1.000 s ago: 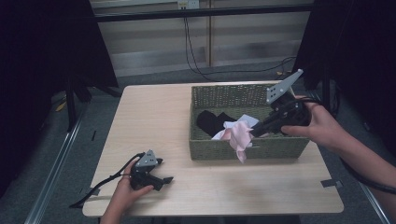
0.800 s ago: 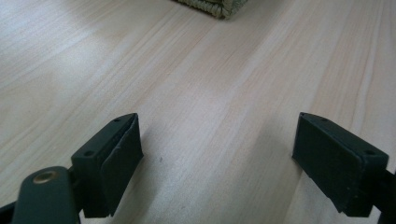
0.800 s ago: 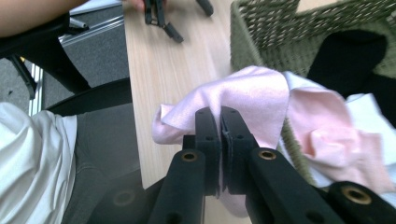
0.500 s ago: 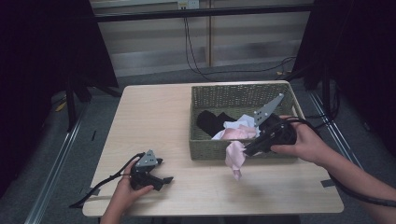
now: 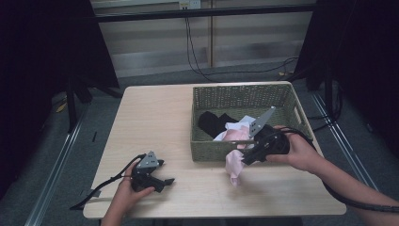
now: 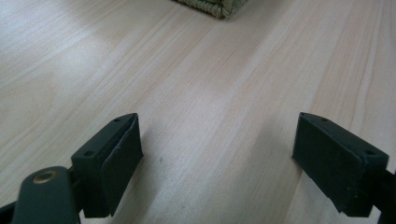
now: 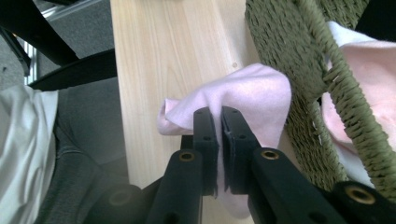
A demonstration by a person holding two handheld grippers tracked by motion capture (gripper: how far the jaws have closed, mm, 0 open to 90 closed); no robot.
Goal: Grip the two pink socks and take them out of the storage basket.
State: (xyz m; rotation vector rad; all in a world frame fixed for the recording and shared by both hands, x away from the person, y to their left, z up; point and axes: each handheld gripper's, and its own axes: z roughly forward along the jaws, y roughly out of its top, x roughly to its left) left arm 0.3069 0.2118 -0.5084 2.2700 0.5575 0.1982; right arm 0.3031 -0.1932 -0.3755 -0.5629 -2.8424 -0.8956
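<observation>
While left gripper (image 5: pixel 162 180) idles | right gripper (image 5: pixel 245 159) lowered pink cloth (image 5: pixel 233 167) tableward

The left gripper (image 5: pixel 162 181) rests low by the near left bench edge, jaws wide apart. The right gripper (image 5: pixel 245 157) reaches forward at right — jaws clamped together.

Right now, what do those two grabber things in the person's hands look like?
Both are black. The left gripper and right gripper each carry a grey three-cornered plate on top and trail a black cable. Up close, the jaws are flat black blocks with small holes, joined by brass-coloured rivets. The person's forearms are bare, no sleeves in the high view.
</observation>
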